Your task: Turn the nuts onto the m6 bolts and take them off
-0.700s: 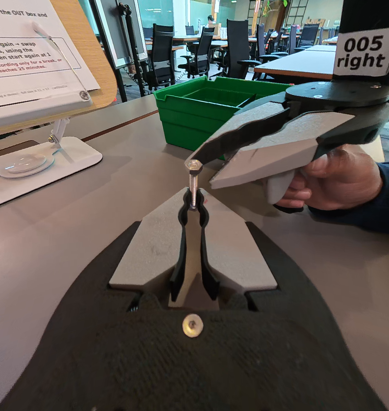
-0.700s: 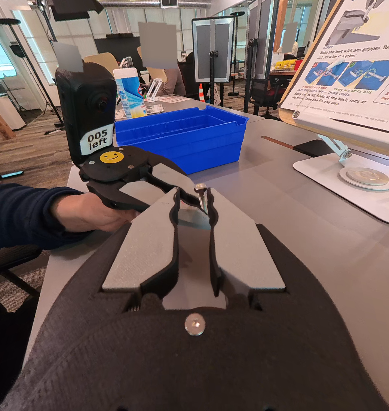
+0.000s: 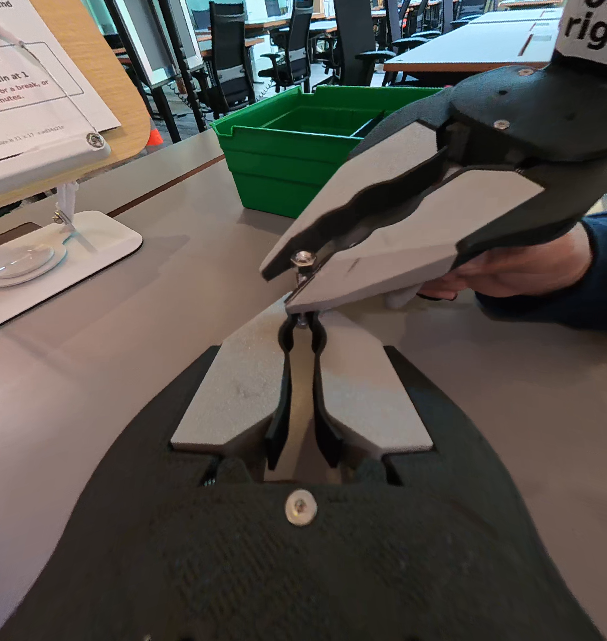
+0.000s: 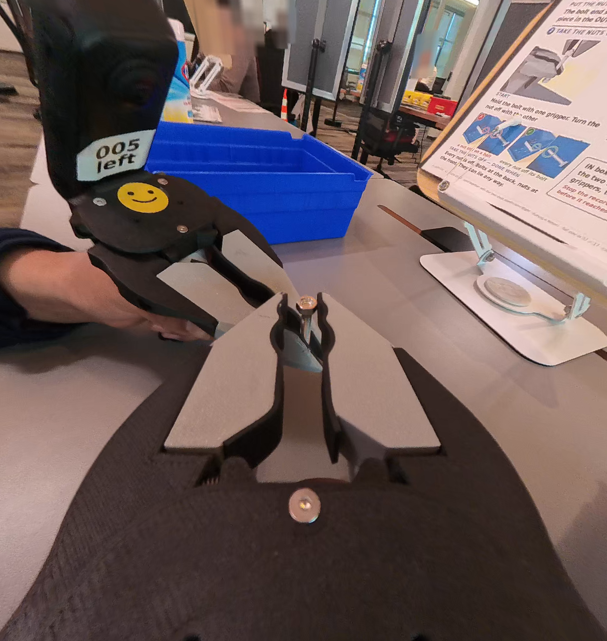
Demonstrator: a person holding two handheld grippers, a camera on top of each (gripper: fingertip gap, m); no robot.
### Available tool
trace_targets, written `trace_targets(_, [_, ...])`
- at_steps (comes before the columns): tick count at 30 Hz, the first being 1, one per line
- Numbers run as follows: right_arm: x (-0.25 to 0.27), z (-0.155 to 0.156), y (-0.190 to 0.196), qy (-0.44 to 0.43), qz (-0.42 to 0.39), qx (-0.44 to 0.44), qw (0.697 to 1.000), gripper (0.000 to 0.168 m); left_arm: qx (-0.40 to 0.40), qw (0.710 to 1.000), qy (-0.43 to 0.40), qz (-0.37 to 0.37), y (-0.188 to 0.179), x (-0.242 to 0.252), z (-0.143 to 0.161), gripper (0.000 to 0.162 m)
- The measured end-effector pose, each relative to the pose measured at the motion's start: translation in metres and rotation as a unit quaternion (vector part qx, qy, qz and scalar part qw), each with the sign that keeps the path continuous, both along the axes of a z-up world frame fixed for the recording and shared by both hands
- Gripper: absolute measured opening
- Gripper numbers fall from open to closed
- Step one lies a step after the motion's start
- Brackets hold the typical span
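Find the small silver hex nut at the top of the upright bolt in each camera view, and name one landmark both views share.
Left wrist view: the small silver hex nut sits just above centre, between the right claw tips.
Right wrist view: the nut is at centre, just above mid-height, between the near claw's tips.
Shared landmark: the white document stand base.

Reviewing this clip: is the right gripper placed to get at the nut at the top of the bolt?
Probably yes. The left gripper pinches the bolt low on its shank, upright, and the nut already sits between the right gripper's open fingertips with nothing between them.
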State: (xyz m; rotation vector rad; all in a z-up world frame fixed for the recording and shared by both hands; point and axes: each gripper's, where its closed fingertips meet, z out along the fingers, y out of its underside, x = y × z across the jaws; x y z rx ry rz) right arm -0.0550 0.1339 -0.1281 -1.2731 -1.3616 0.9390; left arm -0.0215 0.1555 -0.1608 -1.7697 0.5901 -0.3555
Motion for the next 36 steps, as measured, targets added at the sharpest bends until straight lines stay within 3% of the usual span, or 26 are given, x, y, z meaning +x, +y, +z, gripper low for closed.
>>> trace_targets(36, [0.002, 0.004, 0.003, 0.016, 0.000, -0.023, 1.000, 0.014, -0.009, 1.000, -0.001, 0.009, 0.001, -0.002, -0.001, 0.004])
